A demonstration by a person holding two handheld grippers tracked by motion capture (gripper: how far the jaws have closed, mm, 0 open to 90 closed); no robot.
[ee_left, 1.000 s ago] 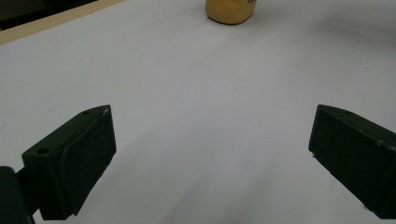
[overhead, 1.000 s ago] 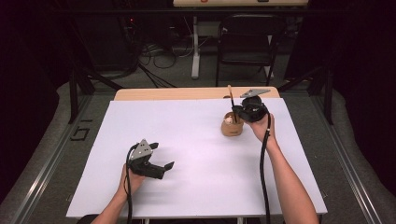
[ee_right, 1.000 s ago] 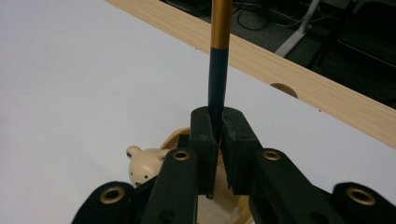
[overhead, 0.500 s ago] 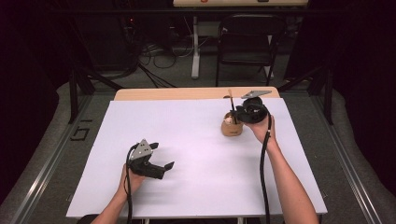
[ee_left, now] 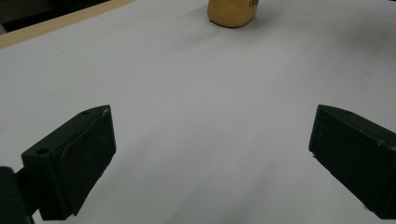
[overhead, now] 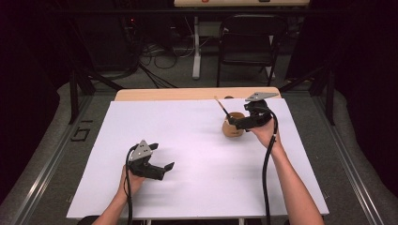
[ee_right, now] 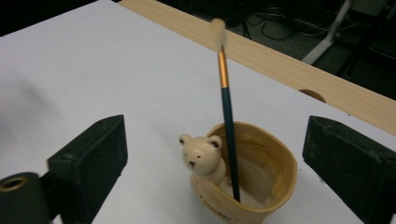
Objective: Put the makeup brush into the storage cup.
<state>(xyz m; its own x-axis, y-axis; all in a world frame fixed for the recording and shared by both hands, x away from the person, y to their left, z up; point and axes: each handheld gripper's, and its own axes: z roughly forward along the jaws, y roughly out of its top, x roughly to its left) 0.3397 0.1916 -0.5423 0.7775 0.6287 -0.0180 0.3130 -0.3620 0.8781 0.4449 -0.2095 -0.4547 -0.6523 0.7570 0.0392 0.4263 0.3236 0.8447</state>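
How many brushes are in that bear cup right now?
1. A single brush stands in the bear cup, leaning on its rim, bristles up, between the right gripper's open jaws. Nothing else shows inside the cup.

The right tongs (overhead: 233,121) hover with their jaws just at the rim of a small tan cup (overhead: 233,128), which stands on the white sheet covering the tabletop (overhead: 197,140). Their jaws have just been opening and stand apart, gripping nothing. A thin brush (overhead: 221,107) leans out of the cup, slanting up and away from these tongs toward the far wooden edge. The left tongs (overhead: 165,168) are well apart from the cup, low over the sheet on the near side, jaws spread wide with nothing between them. A dark folding chair (overhead: 248,44) stands on the floor beyond the tabletop.
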